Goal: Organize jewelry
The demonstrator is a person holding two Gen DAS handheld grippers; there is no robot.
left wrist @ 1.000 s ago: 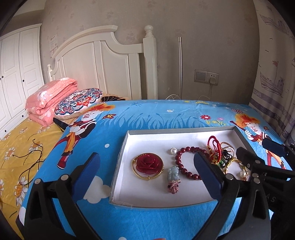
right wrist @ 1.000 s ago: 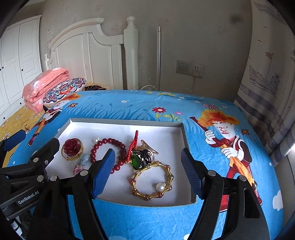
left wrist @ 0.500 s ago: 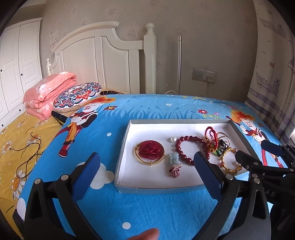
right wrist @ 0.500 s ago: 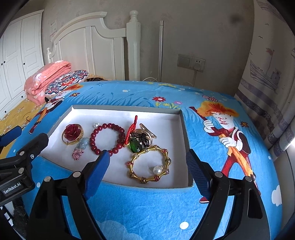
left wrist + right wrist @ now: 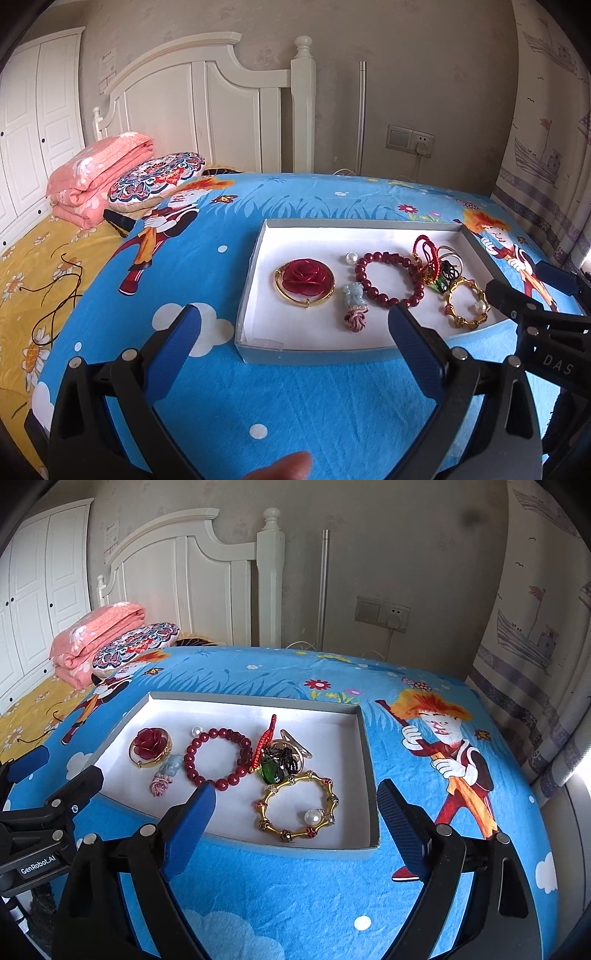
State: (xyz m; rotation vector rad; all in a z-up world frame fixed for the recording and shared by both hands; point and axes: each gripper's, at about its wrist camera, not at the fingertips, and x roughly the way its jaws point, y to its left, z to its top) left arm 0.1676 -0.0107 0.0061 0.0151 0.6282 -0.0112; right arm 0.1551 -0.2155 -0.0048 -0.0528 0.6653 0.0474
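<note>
A shallow white tray (image 5: 314, 356) (image 5: 295, 843) lies on the blue cartoon cloth and holds the jewelry. Inside sit a red rose brooch (image 5: 306, 281) (image 5: 149, 743), a jade charm with a pink tassel (image 5: 354, 295) (image 5: 171, 766), a loose pearl (image 5: 350, 258), a red bead bracelet (image 5: 384, 255) (image 5: 221, 733), a red cord (image 5: 266, 742), a green stone (image 5: 272, 770) and a gold bracelet with a pearl (image 5: 448, 306) (image 5: 284, 832). My left gripper (image 5: 293, 314) hangs open before the tray's near left corner, holding nothing. My right gripper (image 5: 295, 792) hovers above the near right rim, its jaws opening with nothing gripped.
A folded pink quilt (image 5: 99, 173) and patterned pillow (image 5: 159, 179) lie by the white headboard (image 5: 207, 110). A yellow sheet with a dark cord (image 5: 55, 295) is on the left. A curtain (image 5: 535, 664) hangs at right. A person's fingertip (image 5: 284, 467) shows at the bottom.
Both grippers have drawn back from the tray, which now looks farther off. The right jaws have spread wider. A fingertip has come into the left wrist view.
</note>
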